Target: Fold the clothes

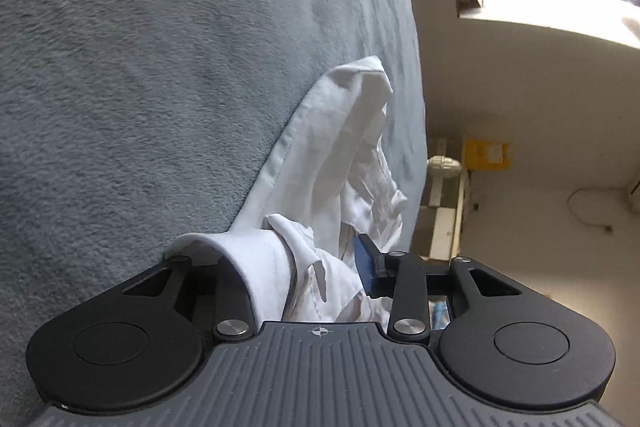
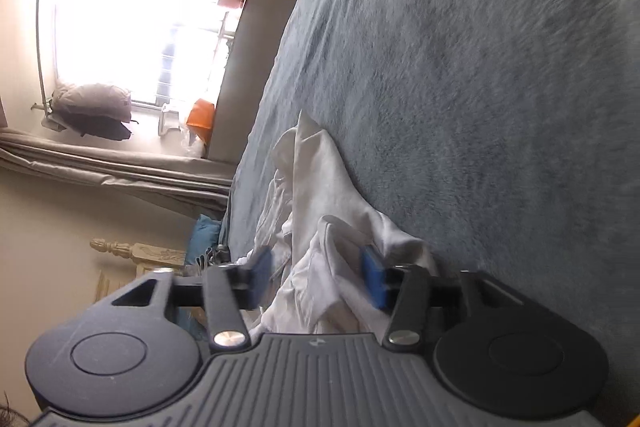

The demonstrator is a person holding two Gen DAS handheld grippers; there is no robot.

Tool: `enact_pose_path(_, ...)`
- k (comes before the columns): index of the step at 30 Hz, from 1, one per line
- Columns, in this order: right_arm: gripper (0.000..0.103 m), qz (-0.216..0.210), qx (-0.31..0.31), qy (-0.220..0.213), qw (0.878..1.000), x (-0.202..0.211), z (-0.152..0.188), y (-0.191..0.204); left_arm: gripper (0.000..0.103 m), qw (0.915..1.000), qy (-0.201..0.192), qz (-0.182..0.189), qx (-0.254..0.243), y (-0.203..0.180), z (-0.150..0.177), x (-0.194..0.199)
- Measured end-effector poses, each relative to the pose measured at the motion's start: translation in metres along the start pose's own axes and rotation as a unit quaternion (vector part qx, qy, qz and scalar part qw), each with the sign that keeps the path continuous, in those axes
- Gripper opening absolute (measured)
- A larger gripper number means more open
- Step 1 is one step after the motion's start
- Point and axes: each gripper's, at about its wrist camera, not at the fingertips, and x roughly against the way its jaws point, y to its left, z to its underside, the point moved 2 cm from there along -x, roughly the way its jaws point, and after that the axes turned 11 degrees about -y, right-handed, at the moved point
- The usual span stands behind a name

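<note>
A crumpled white cotton shirt (image 1: 344, 163) lies on a bed with a fuzzy grey-blue blanket (image 1: 160, 67), near the blanket's edge. The left hand-held gripper (image 1: 296, 267) has its jaws apart, with a bunch of the shirt between them. The right hand-held gripper (image 2: 316, 279) also has its blue pads (image 2: 374, 281) apart, around a fold of the shirt (image 2: 320, 187). A bright window (image 2: 132, 7) glows behind.

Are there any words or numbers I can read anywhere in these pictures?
No text is readable.
Yellow box on the floor past the bed: has a pale label, too blurred to read.
Left gripper body: only a crosshair symbol, no words.
Right gripper body: a faint mark, unreadable.
White shirt and grey blanket: no writing visible.
</note>
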Motion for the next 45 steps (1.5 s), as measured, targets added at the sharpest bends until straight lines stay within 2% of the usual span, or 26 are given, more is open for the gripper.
enact_pose_path(2, 0.067, -0.002, -0.002, -0.009, 1.0, 0.011, 0.001, 0.0, 0.055, 0.9999, -0.007, 0.003, 0.011, 0.0, 0.0, 0.006)
enact_pose_path(9, 0.07, 0.009, -0.03, -0.047, 0.998, 0.049, 0.018, -0.013, 0.067, 0.999, -0.036, 0.018, 0.021, -0.007, -0.004, 0.031)
enact_pose_path(12, 0.07, 0.015, -0.043, -0.063, 0.997, 0.065, 0.026, -0.018, 0.07, 0.998, -0.062, 0.01, 0.009, -0.008, -0.004, 0.048)
enact_pose_path(16, 0.07, 0.027, -0.054, -0.079, 0.995, 0.085, 0.038, -0.02, 0.072, 0.9912, -0.121, -0.037, -0.041, -0.009, 0.002, 0.083)
enact_pose_path(19, 0.07, 0.044, -0.06, -0.082, 0.994, 0.1, 0.049, -0.021, 0.074, 0.9842, -0.137, -0.054, -0.099, -0.014, 0.017, 0.11)
enact_pose_path(22, 0.07, 0.05, -0.073, -0.065, 0.994, 0.101, 0.065, -0.023, 0.088, 0.985, -0.098, -0.05, -0.133, -0.012, 0.045, 0.119)
enact_pose_path(27, 0.07, 0.056, -0.075, -0.038, 0.995, 0.083, 0.085, -0.023, 0.089, 0.9856, -0.009, -0.065, -0.156, 0.003, 0.093, 0.092)
enact_pose_path(30, 0.07, 0.052, -0.073, -0.036, 0.995, 0.07, 0.084, -0.021, 0.09, 0.9827, 0.01, -0.078, -0.167, 0.007, 0.105, 0.065)
enact_pose_path(32, 0.07, 0.052, -0.071, -0.038, 0.995, 0.061, 0.08, -0.02, 0.098, 0.9815, 0.0, -0.073, -0.177, 0.003, 0.105, 0.055)
enact_pose_path(36, 0.07, 0.042, -0.078, -0.06, 0.994, 0.05, 0.073, -0.022, 0.098, 0.9803, -0.033, -0.066, -0.183, -0.005, 0.097, 0.041)
enact_pose_path(40, 0.069, 0.033, -0.074, -0.083, 0.993, 0.04, 0.069, -0.019, 0.092, 0.9748, -0.069, -0.065, -0.202, -0.005, 0.096, 0.038)
enact_pose_path(43, 0.068, 0.03, -0.067, -0.098, 0.992, 0.034, 0.068, -0.017, 0.076, 0.9608, -0.097, -0.076, -0.248, -0.012, 0.098, 0.029)
enact_pose_path(45, 0.063, 0.031, -0.063, -0.105, 0.992, 0.034, 0.068, -0.016, 0.06, 0.949, -0.113, -0.083, -0.283, -0.016, 0.1, 0.022)
